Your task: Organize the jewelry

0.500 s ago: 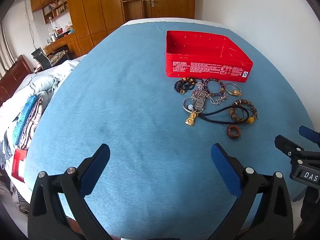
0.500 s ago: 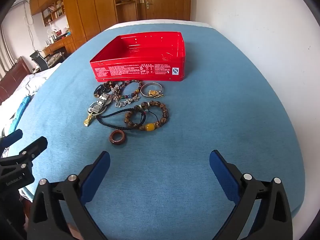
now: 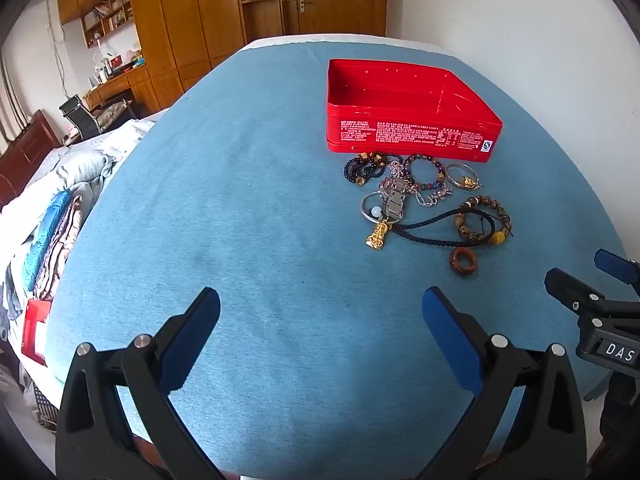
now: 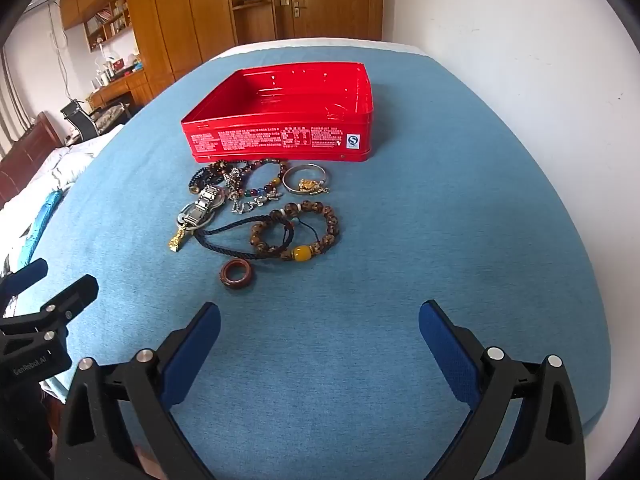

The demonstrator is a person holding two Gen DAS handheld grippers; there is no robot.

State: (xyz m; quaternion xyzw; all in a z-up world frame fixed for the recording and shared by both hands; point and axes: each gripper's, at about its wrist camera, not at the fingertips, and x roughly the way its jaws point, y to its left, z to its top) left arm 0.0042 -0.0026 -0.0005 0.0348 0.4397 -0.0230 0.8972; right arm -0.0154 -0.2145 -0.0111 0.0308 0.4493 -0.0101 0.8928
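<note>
An empty red tin box (image 3: 408,136) (image 4: 280,140) stands on the blue tablecloth. Just in front of it lies a heap of jewelry: a brown bead bracelet with a yellow bead (image 4: 298,230) (image 3: 482,220), a black cord (image 4: 240,236), a reddish-brown ring (image 4: 237,274) (image 3: 463,262), a gold pendant (image 3: 377,236) (image 4: 176,242), a silver bangle (image 4: 305,178) and dark bead bracelets (image 3: 366,166). My left gripper (image 3: 320,312) hovers open, down and left of the heap. My right gripper (image 4: 320,324) hovers open over bare cloth, below the ring. Neither holds anything.
The blue-covered table (image 3: 240,200) meets a white wall (image 4: 520,60) on the right. A bed with piled clothes (image 3: 52,224) lies left of the table, with a desk, chair and wooden wardrobes (image 3: 192,20) behind.
</note>
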